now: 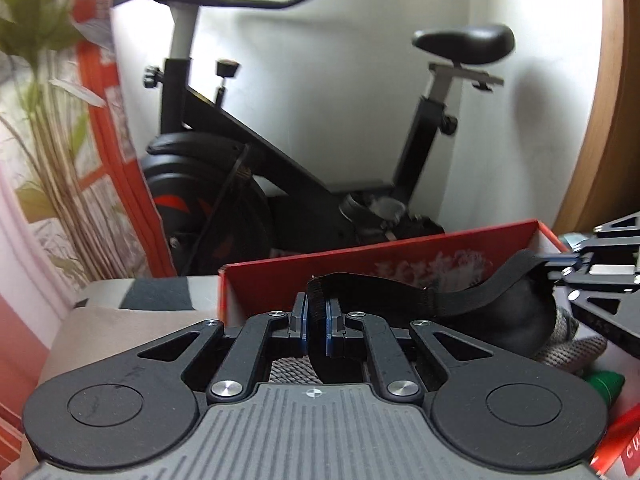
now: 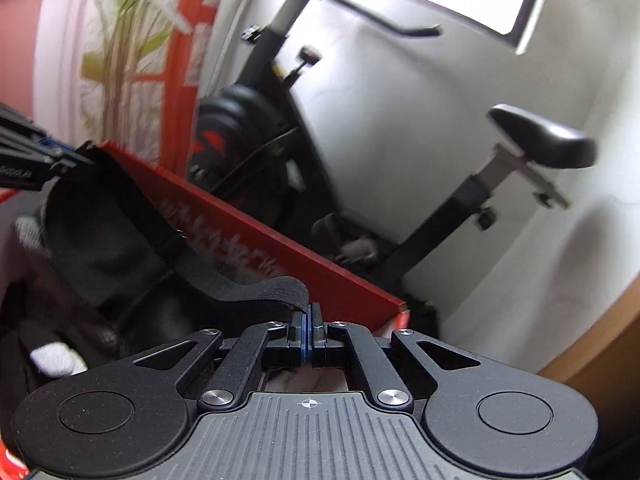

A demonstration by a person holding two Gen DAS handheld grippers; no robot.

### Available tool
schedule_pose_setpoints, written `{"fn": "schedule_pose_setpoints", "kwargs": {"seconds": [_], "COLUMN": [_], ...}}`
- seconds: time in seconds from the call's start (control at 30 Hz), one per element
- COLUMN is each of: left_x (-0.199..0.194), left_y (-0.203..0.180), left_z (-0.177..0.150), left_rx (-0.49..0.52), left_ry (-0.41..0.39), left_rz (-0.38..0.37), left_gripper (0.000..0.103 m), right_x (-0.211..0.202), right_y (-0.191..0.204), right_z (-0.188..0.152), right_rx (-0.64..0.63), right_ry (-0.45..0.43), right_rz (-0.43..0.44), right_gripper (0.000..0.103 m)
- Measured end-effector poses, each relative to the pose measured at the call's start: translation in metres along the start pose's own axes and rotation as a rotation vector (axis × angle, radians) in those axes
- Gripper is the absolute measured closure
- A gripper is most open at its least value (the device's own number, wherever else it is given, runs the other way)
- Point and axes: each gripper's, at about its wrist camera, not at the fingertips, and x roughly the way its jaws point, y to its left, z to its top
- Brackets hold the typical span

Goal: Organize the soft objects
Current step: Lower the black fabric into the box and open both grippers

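Left gripper [image 1: 316, 316] and right gripper [image 2: 306, 320] each clamp one end of the black strap [image 1: 460, 300], stretched lengthwise along the red box's far wall [image 1: 360, 256].

We see a black elastic strap [image 1: 460, 298] joined to a black fabric pouch [image 1: 524, 312], both plain and unpatterned. Behind them stands a red box [image 1: 360, 268] whose wall carries a pale, whitish print. A grey knitted cloth [image 1: 572, 350] shows a fine woven texture, and beside it sits a bright green object [image 1: 606, 384]. We note the black exercise bike [image 1: 240, 152] with red marks on its wheel cover, against a white wall [image 1: 360, 80]. To the left hangs a curtain [image 1: 52, 140] printed with green leaves and pale stems, edged in orange-red.
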Motion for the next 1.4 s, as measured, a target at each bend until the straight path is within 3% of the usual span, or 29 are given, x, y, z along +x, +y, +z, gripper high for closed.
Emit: {"fn": "schedule_pose_setpoints", "kwargs": {"seconds": [0.13, 0.37, 0.53, 0.67, 0.73, 0.8, 0.9, 1.07, 1.2, 1.27, 1.4], "left_x": [0.008, 0.025, 0.032, 0.033, 0.032, 0.03, 0.022, 0.003, -0.018, -0.031, -0.063], "left_y": [-0.002, 0.002, 0.004, 0.006, 0.007, 0.01, 0.014, 0.014, 0.011, 0.01, 0.01], "left_z": [-0.002, -0.004, -0.008, -0.01, -0.01, -0.009, -0.008, -0.009, -0.009, -0.008, -0.005], "left_rx": [0.036, 0.051, 0.064, 0.046, 0.033, 0.023, -0.002, -0.017, -0.007, -0.01, -0.015], "left_ry": [0.06, 0.171, 0.225, 0.236, 0.231, 0.217, 0.182, 0.147, 0.116, 0.095, 0.042], "left_rz": [-0.027, -0.052, -0.076, -0.09, -0.094, -0.099, -0.144, -0.144, -0.132, -0.126, -0.115], "left_gripper": [0.094, 0.093, 0.093, 0.088, 0.08, 0.058, 0.04, 0.039, 0.035, 0.034, 0.019], "right_x": [0.015, 0.029, 0.041, 0.047, 0.047, 0.045, 0.036, 0.01, -0.023, -0.043, -0.088], "right_y": [0.007, 0.016, 0.025, 0.03, 0.029, 0.028, 0.023, 0.02, 0.015, 0.011, -0.002], "right_z": [-0.001, 0.002, 0.0, -0.001, -0.001, 0.0, 0.002, 0.01, 0.019, 0.023, 0.025], "right_rx": [-0.033, -0.086, -0.13, -0.143, -0.14, -0.123, -0.09, -0.087, -0.046, -0.004, 0.1], "right_ry": [0.094, 0.202, 0.298, 0.333, 0.337, 0.325, 0.306, 0.252, 0.169, 0.121, 0.009], "right_rz": [0.088, 0.153, 0.182, 0.174, 0.154, 0.135, 0.13, 0.094, 0.072, 0.066, 0.065], "right_gripper": [0.102, 0.102, 0.102, 0.1, 0.098, 0.092, 0.081, 0.058, 0.045, 0.033, 0.011]}}
